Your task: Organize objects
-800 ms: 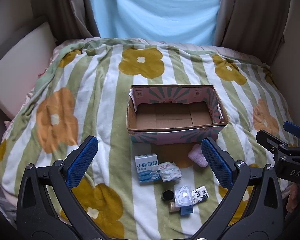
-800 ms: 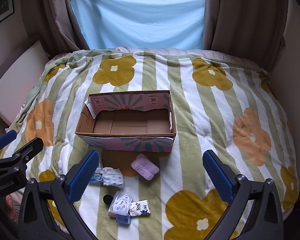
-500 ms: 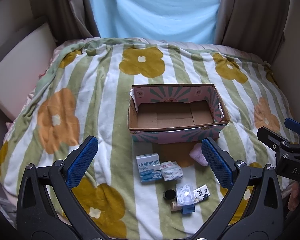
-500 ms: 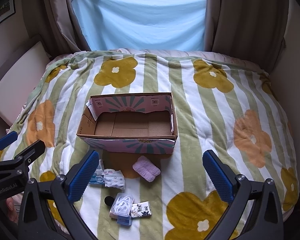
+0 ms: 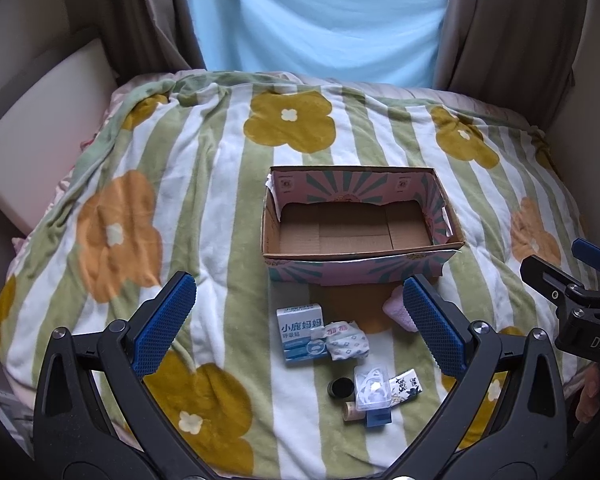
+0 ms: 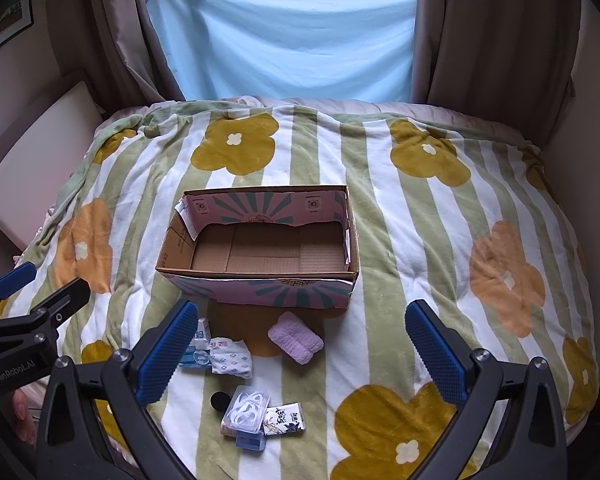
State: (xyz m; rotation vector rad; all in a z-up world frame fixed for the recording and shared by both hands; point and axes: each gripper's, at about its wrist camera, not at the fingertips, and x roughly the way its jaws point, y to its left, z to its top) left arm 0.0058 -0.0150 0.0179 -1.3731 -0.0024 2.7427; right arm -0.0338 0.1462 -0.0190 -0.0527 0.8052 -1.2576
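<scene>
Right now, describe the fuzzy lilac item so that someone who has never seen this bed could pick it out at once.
Find the open cardboard box on the flower-striped blanket. Just in front of its near wall, on the side towards the camera, lies a folded lilac towel. It sits alone, right of the white and blue carton and patterned pouch, and is the only soft, plush, purple thing there.

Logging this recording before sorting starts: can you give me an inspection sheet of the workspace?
Surface: striped floral blanket over a bed.
Job's things: open cardboard box, nothing seen inside; white-blue carton, patterned pouch, lilac cloth, black lid, clear case, printed packet on the blanket before it.
Clutter: nothing seen.
Grippers: left gripper and right gripper open, hold nothing.
Cables: nothing seen.
Surroundings: brown curtains, blue sheet.
</scene>
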